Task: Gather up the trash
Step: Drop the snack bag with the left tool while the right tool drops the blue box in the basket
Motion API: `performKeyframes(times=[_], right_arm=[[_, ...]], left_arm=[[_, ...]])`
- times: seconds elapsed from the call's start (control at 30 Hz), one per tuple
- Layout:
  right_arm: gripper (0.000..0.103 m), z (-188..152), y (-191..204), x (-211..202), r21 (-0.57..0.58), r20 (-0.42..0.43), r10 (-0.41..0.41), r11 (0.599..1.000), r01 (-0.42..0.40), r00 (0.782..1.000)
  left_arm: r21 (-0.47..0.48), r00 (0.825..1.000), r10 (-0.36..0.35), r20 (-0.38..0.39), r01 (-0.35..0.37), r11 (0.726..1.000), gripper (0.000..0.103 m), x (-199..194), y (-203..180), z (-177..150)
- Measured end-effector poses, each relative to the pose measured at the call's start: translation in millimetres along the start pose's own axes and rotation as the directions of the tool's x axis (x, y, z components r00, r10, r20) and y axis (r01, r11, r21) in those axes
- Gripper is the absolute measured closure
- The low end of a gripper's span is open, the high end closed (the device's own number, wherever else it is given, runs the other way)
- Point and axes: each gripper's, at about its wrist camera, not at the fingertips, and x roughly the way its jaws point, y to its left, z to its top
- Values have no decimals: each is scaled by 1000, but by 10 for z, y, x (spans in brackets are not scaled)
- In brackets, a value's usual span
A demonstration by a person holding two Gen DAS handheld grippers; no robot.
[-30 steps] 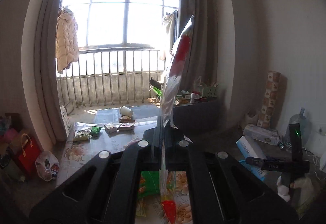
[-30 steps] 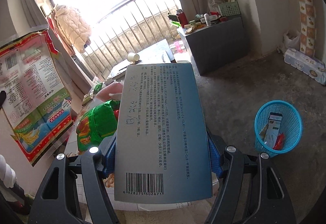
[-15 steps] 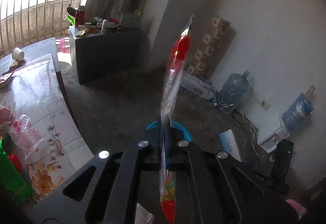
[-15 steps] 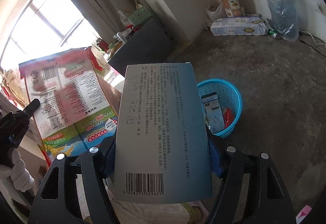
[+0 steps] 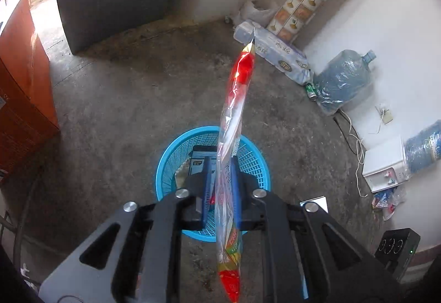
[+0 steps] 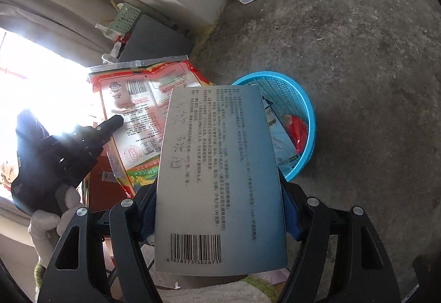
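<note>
Blue basket [image 5: 171, 162] now below, box [image 5: 202, 158], red wrapper [image 6: 299, 132] inside

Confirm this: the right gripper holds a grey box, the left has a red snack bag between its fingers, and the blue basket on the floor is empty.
Wrong on the basket. The blue basket already holds trash: a box and something red, as the right wrist view shows. The rest stands: the right gripper holds the grey box, and the red snack bag sits between the left gripper fingers, whose jaws are opening.
</note>
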Motion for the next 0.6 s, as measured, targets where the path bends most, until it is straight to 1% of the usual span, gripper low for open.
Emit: performKeyframes(times=[0.03,0.07,0.17,0.23,0.3,0.4,0.5,0.6], right_arm=[[34,26,-40,76,8,-7,-12,1000,12,1000],[34,44,-79,151,13,-19,-22,1000,22,1000],[34,98,-155,349,5,-48,-52,999,53,997],[34,110,-159,455,-12,-65,-65,998,65,996],[34,128,-136,563,-35,-84,-79,996,77,993],[34,203,-43,775,-79,-116,-92,993,83,989],[33,283,107,1091,-146,-168,-115,985,90,979],[32,336,188,1424,-223,-194,-211,960,167,958]], left_arm=[[-16,1000,27,-14,-27,1000,59,146,34,-5],[-34,999,45,-29,-46,998,52,256,82,-13],[-92,997,51,-64,-57,994,52,458,218,-54],[-102,997,56,-61,-62,993,52,419,265,-91],[-81,996,61,-58,-66,995,52,301,248,-66],[-52,999,50,-11,-51,997,52,-117,142,17],[6,999,20,45,-20,1000,51,-660,90,66],[63,995,14,97,-21,998,45,-1271,112,-5]])
